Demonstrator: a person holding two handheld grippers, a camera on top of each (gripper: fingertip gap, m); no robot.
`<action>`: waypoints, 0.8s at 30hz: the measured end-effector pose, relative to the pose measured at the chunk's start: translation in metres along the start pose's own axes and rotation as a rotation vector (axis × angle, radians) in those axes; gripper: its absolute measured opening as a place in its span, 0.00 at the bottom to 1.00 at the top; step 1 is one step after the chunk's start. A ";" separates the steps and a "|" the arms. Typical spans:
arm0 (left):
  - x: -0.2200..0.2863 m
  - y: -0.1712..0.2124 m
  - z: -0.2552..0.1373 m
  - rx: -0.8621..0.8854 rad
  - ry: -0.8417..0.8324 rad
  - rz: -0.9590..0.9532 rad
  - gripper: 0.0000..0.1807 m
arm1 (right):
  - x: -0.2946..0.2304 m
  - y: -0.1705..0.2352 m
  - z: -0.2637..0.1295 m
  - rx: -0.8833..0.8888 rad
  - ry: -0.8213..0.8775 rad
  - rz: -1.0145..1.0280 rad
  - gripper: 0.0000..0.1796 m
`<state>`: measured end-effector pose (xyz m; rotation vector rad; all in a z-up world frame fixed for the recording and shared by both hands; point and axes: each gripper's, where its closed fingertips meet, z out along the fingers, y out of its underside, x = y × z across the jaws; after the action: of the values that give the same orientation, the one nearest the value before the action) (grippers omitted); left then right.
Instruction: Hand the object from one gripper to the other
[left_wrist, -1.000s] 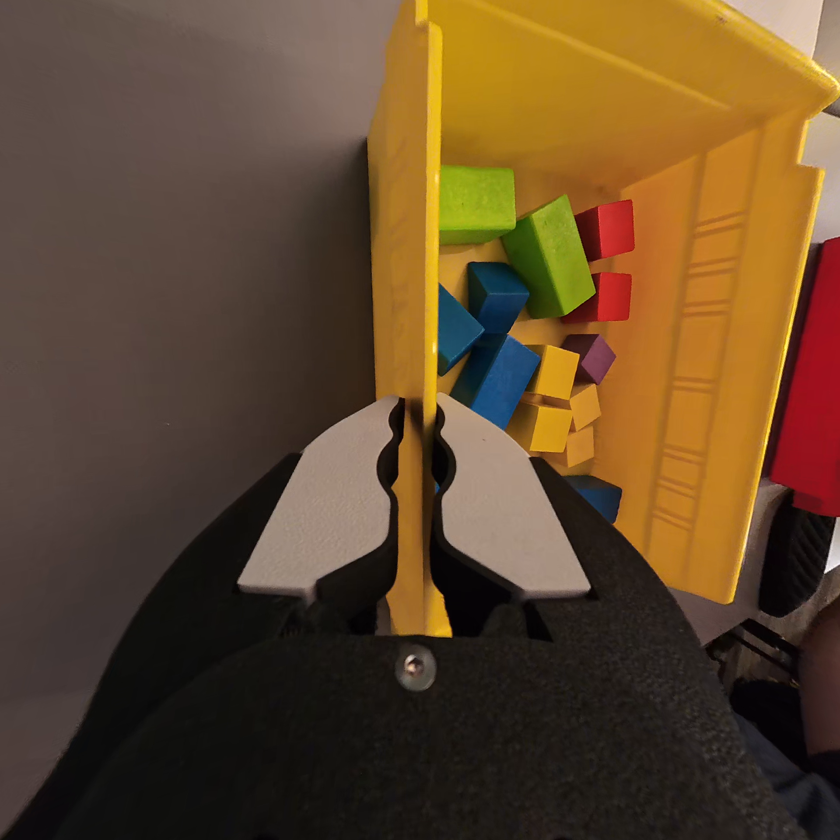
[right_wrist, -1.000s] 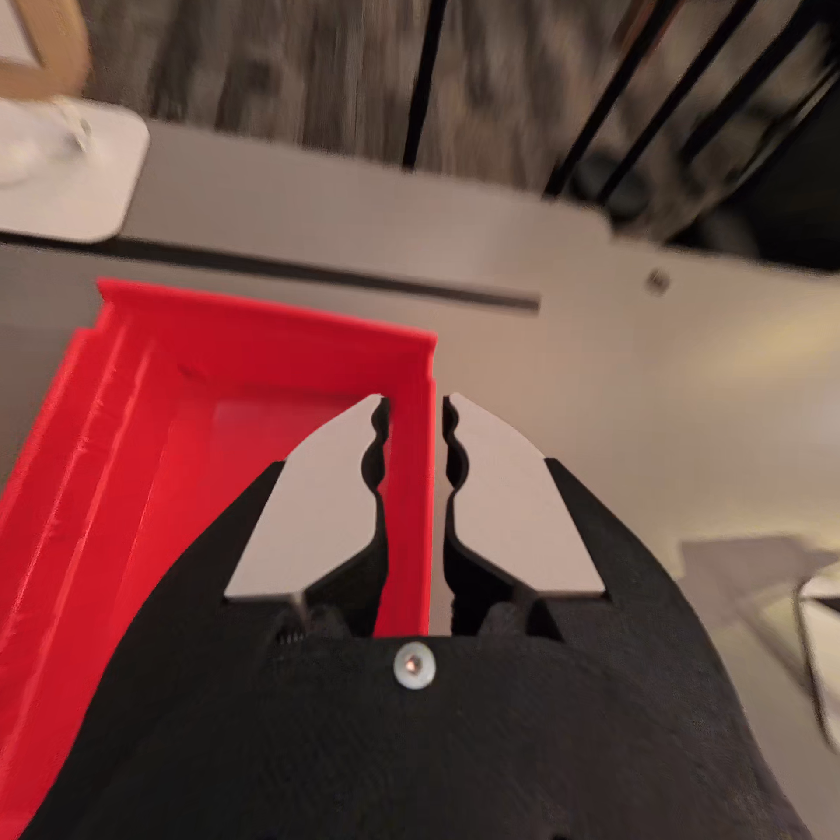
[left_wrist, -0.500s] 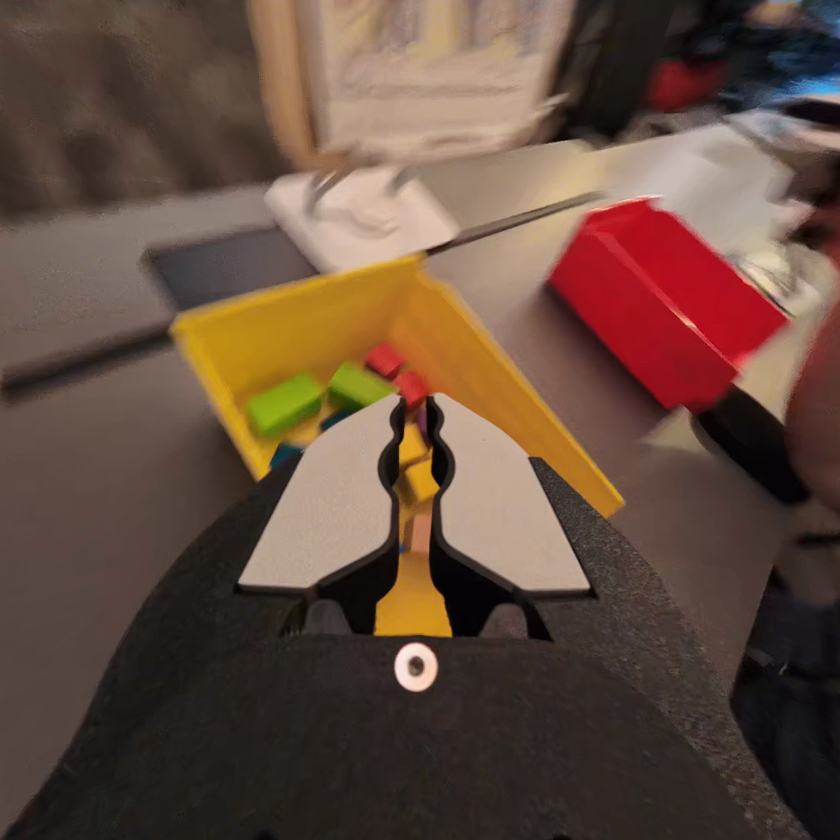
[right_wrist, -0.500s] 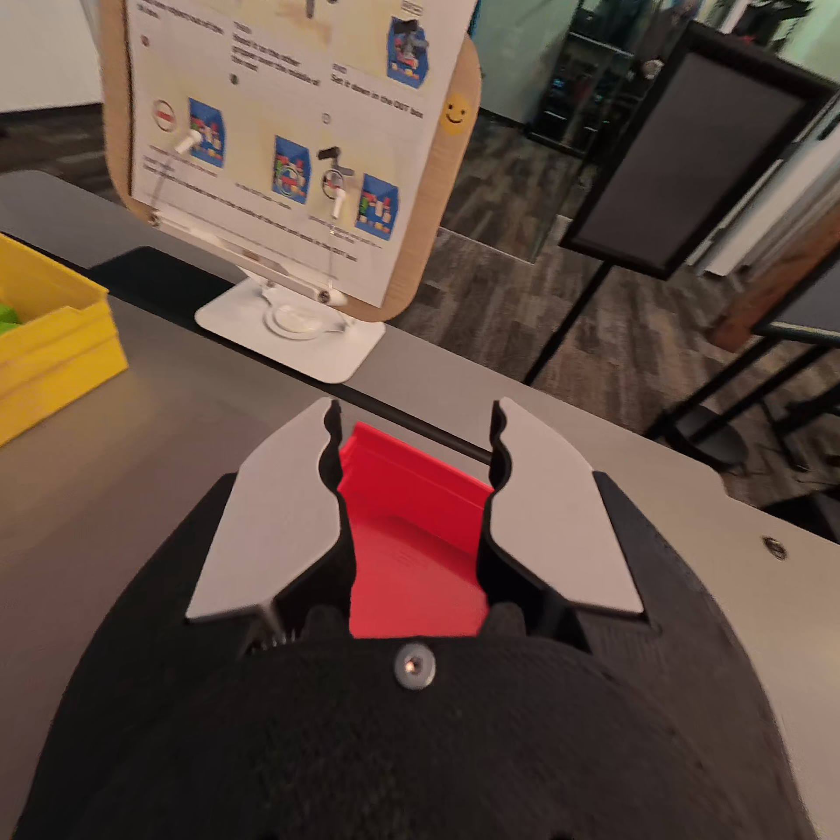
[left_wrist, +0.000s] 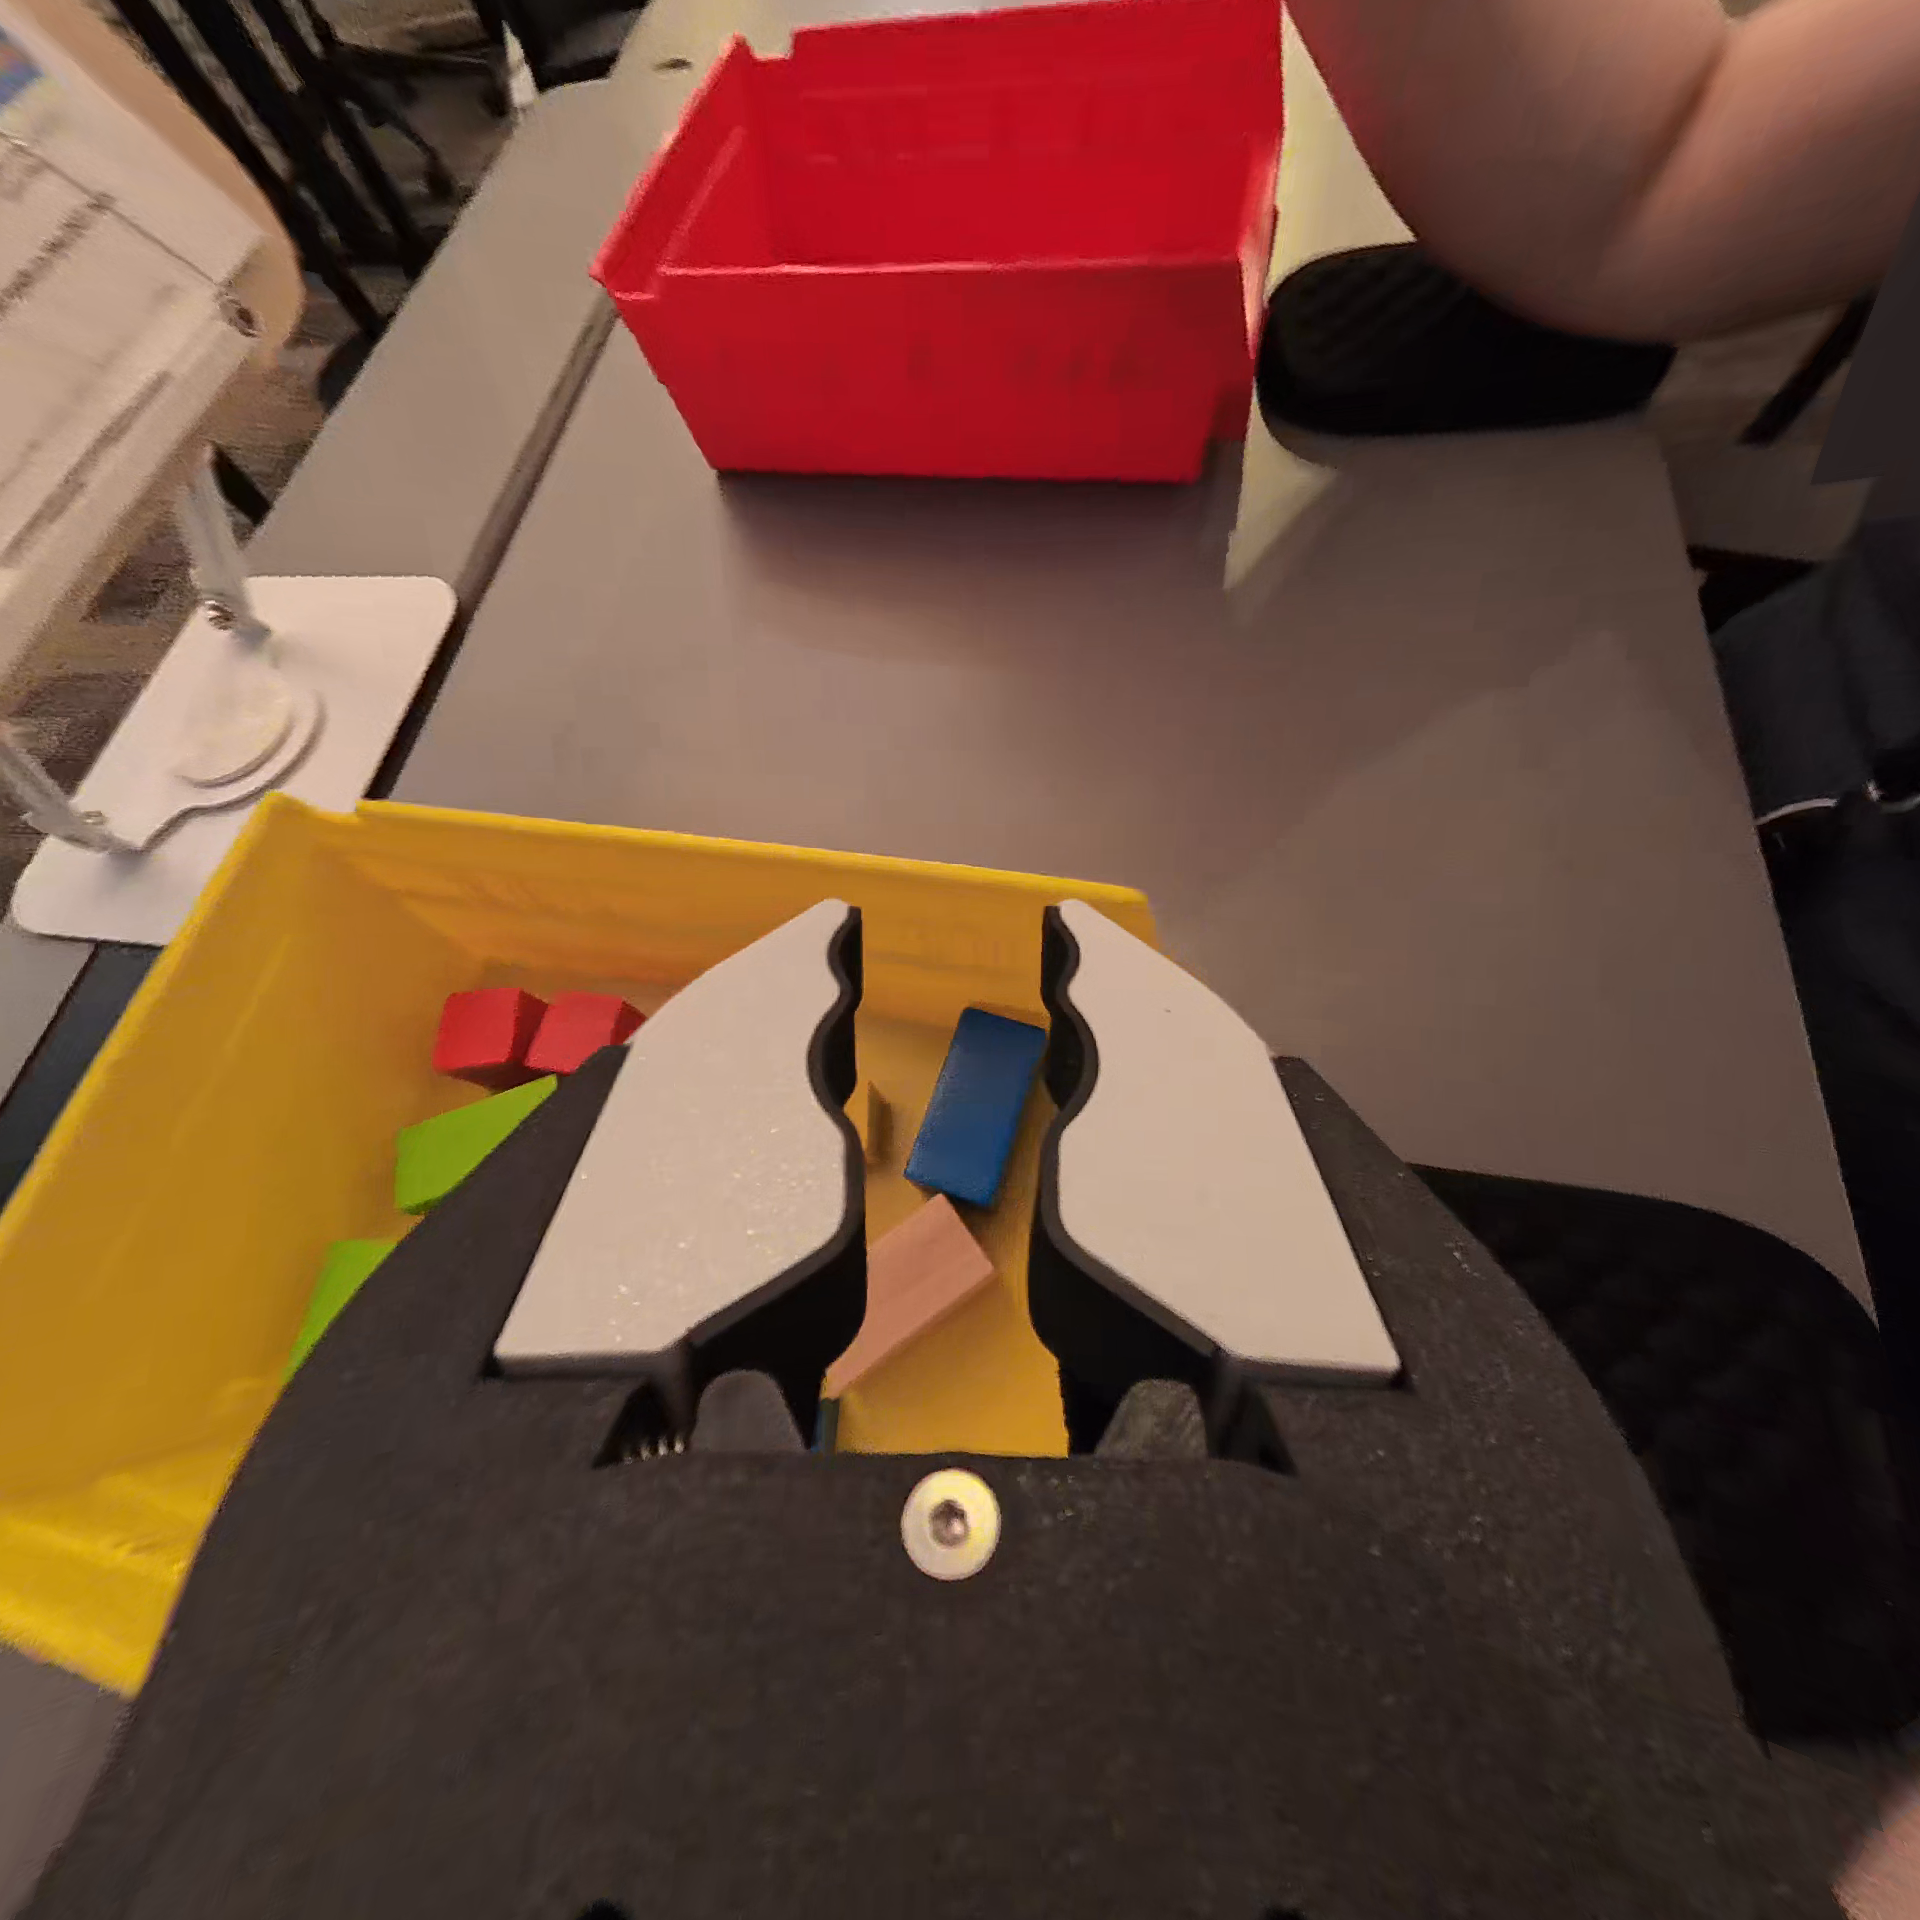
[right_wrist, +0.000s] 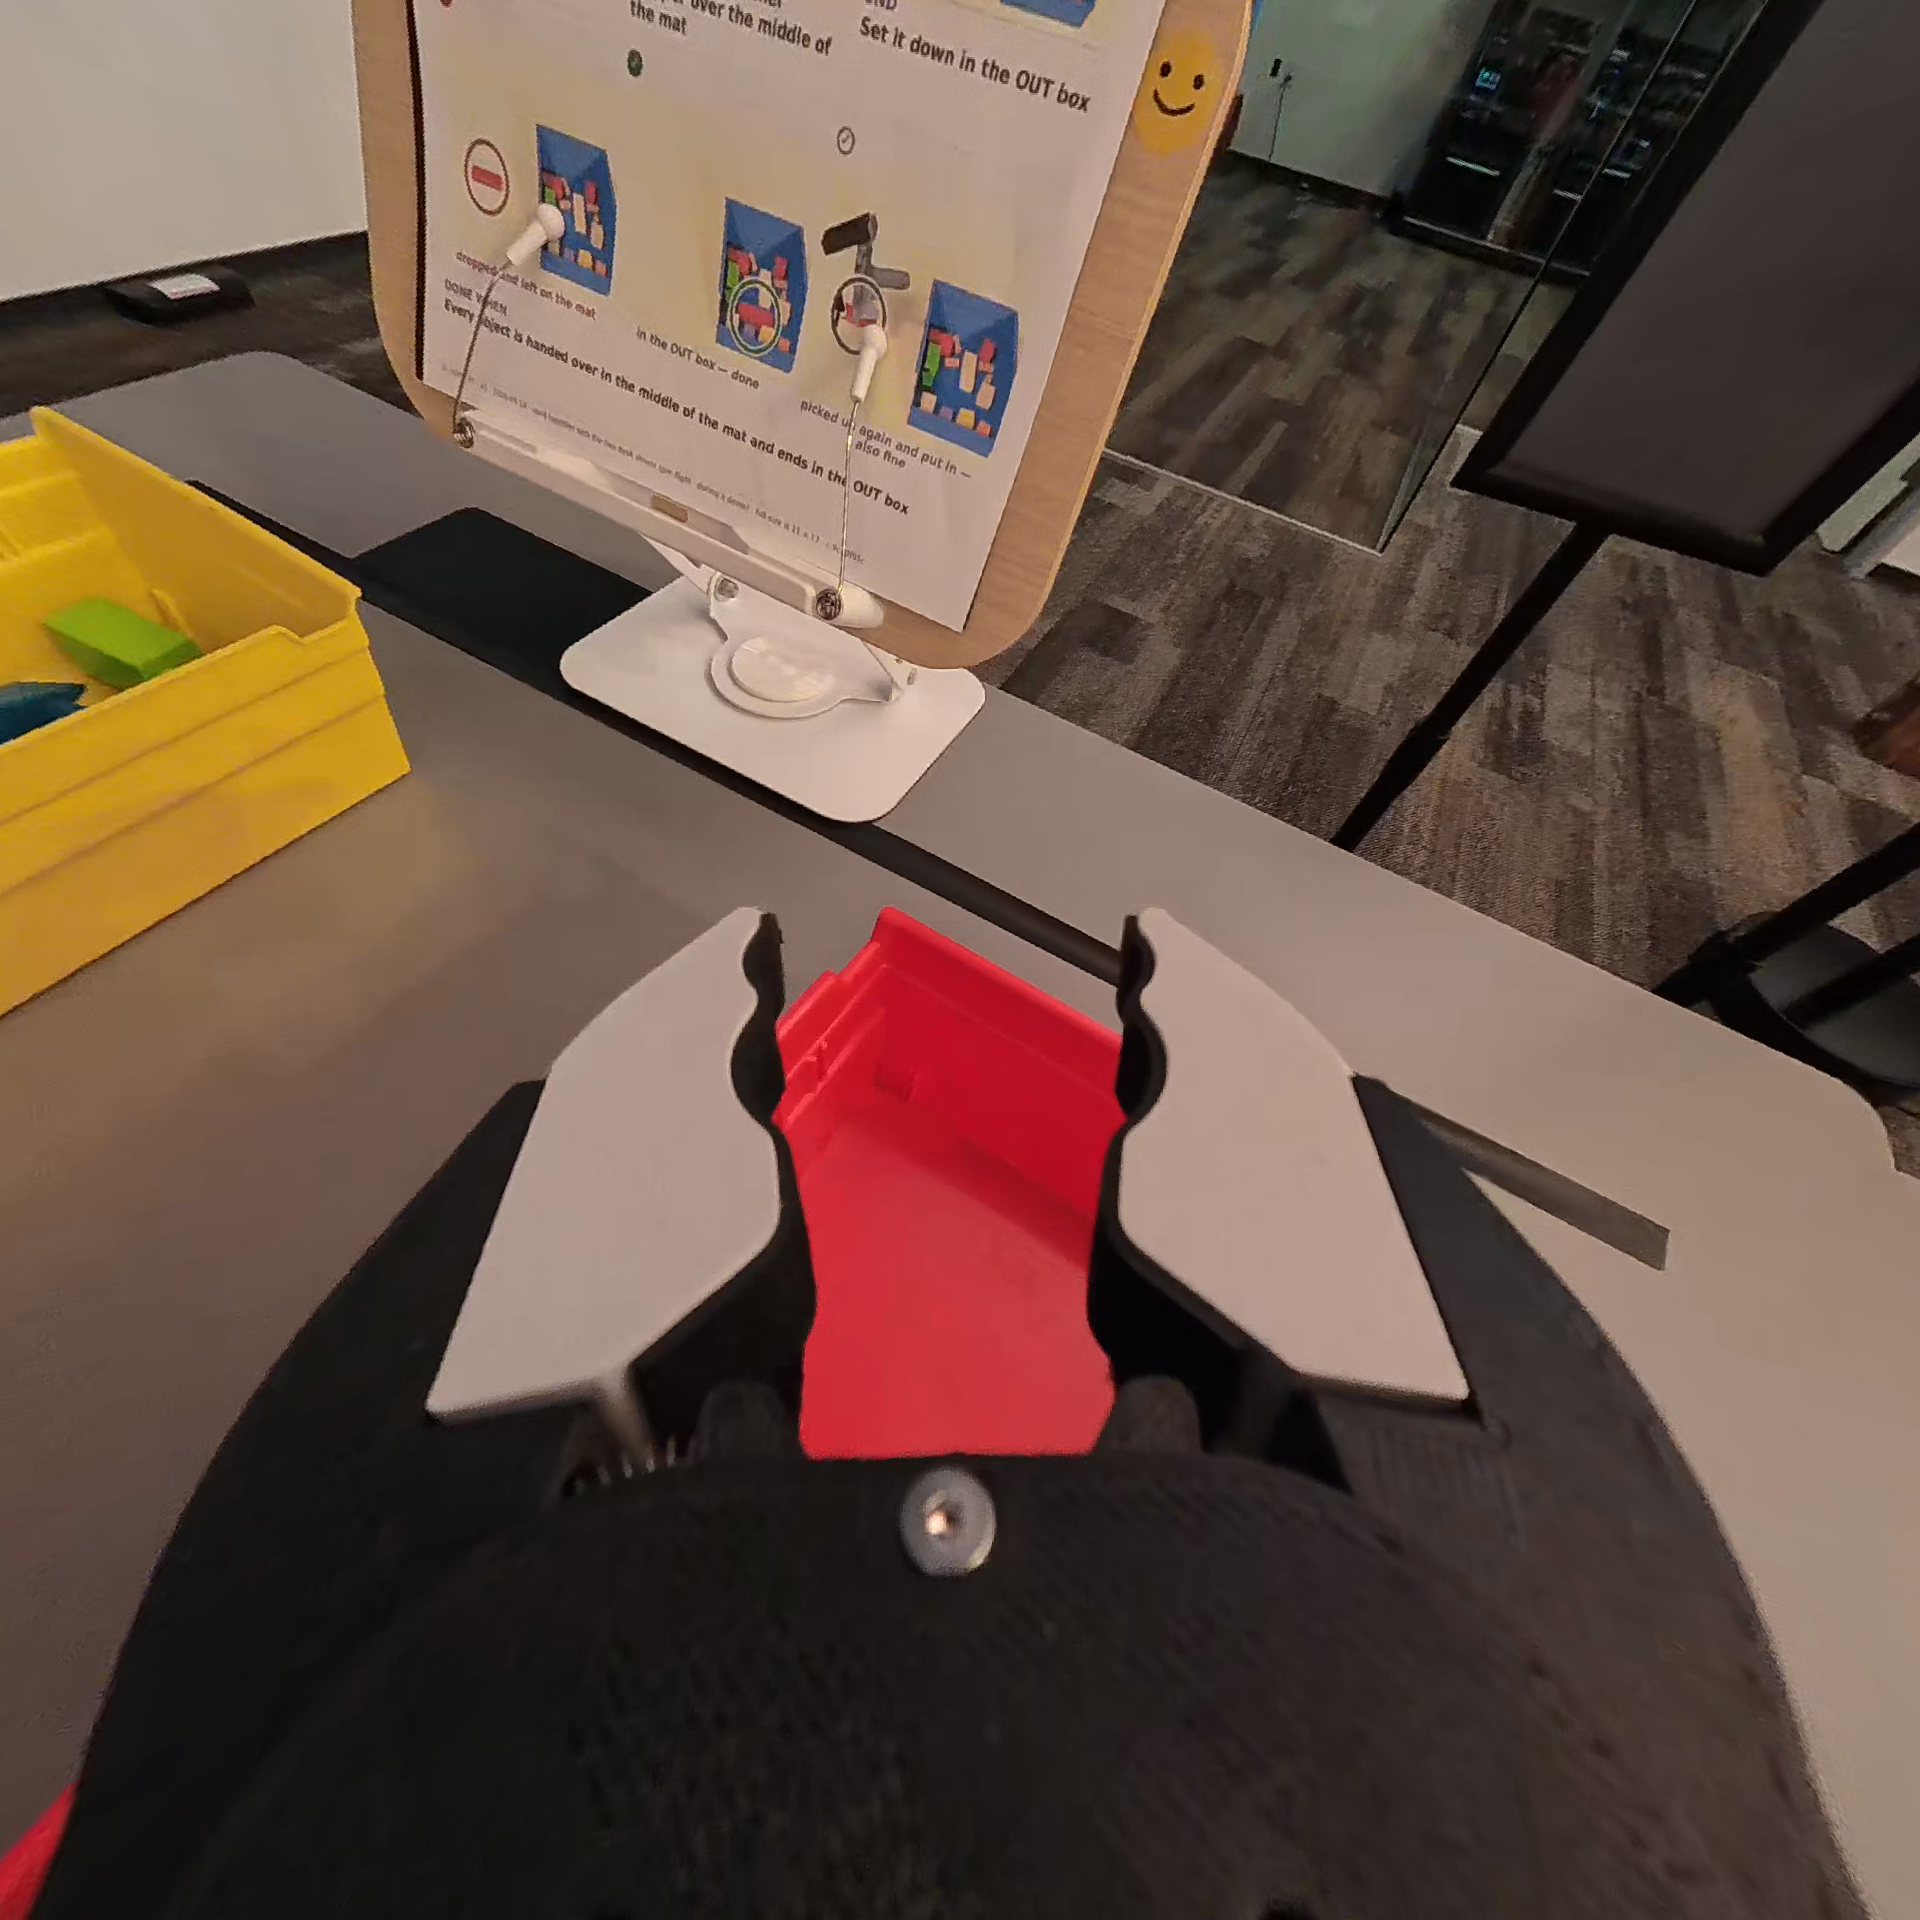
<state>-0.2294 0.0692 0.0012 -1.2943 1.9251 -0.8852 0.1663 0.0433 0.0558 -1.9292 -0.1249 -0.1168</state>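
Hovering with jaws released, left gripper (left_wrist: 951, 961) over yellow bin (left_wrist: 218, 1039), right gripper (right_wrist: 951, 971) over red bin (right_wrist: 935, 1195).

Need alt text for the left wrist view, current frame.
The open left tool hovers over a yellow plastic bin holding small wooden blocks, with a blue rectangular block and a tan wedge block visible between its grey fingers. An empty red plastic bin sits farther off on the grey table.
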 end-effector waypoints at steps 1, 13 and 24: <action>0.002 0.004 0.004 -0.023 0.004 0.016 0.19 | 0.001 -0.001 -0.001 0.006 -0.004 0.008 0.35; 0.009 0.082 0.044 -0.415 0.125 0.014 0.23 | 0.007 0.003 -0.010 0.012 -0.029 0.061 0.34; 0.007 0.110 0.058 -0.543 0.174 0.111 0.21 | 0.011 0.014 -0.002 -0.042 -0.024 0.053 0.34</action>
<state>-0.2405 0.0840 -0.1219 -1.4213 2.4590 -0.4393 0.1787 0.0372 0.0452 -1.9743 -0.0879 -0.0611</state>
